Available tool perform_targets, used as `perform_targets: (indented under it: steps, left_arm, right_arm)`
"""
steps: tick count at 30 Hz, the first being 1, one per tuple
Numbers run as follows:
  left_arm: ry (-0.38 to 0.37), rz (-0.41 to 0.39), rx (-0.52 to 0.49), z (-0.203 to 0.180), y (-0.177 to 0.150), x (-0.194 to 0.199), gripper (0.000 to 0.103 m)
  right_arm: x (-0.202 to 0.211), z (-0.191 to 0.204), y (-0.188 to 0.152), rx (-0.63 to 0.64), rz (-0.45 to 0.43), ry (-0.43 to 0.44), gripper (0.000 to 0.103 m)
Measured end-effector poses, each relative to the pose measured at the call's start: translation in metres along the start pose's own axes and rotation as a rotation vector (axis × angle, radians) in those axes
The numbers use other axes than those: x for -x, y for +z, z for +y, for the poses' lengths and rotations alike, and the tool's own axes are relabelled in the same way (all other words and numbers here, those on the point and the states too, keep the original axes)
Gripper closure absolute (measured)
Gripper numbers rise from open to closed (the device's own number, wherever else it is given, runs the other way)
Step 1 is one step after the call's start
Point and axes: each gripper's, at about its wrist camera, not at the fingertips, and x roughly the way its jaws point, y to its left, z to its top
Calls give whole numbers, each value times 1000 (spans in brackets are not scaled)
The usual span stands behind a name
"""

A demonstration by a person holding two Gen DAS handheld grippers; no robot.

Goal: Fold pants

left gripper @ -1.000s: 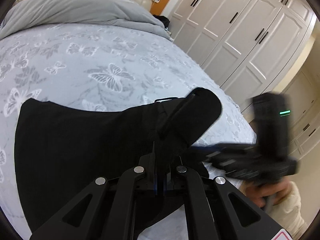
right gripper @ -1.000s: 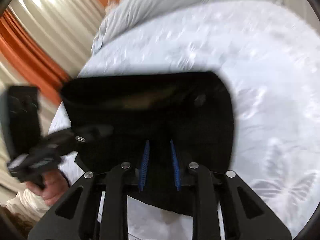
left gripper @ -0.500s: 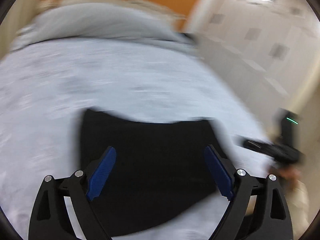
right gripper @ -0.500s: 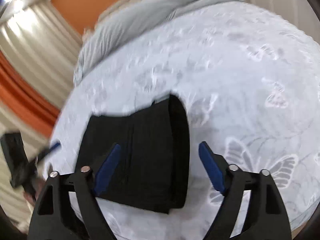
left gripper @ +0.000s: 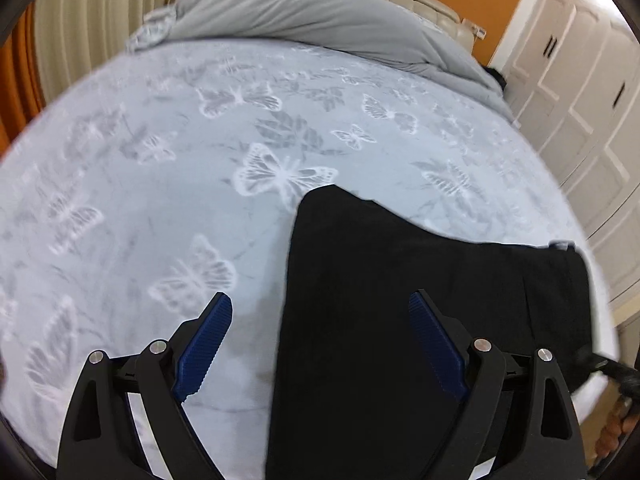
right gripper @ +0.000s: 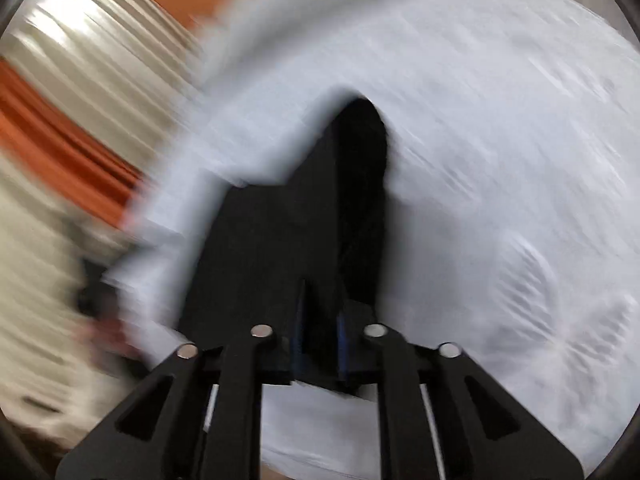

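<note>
The black pants (left gripper: pixel 420 280) lie folded flat on the butterfly-print bed sheet (left gripper: pixel 160 160), near its front right edge. My left gripper (left gripper: pixel 320 300) hovers open and wide over the pants' left edge, its blue pads (left gripper: pixel 208 340) clear of the cloth. In the blurred right wrist view, the pants (right gripper: pixel 280 240) run away from the camera with a thicker folded band along their right side. My right gripper (right gripper: pixel 320 340) has its jaws closing, with the near edge of that black cloth pinched between the narrow pads.
A grey duvet (left gripper: pixel 320 12) is bunched at the head of the bed. White wardrobe doors (left gripper: pixel 580 80) stand to the right and pale curtains (left gripper: pixel 80 20) to the left. A person's hand (left gripper: pixel 616 420) shows at the bed's right edge.
My left gripper let go of the pants, opened wide and swung left to their left edge. My right gripper opened, then narrowed again on the pants' near edge while turning.
</note>
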Motion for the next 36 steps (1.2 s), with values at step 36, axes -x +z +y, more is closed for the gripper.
perform_targets:
  steps: [36]
  left_arm:
    - [403, -8, -86, 60, -17, 16, 16]
  right_arm:
    - [-138, 283, 19, 469, 15, 178, 84]
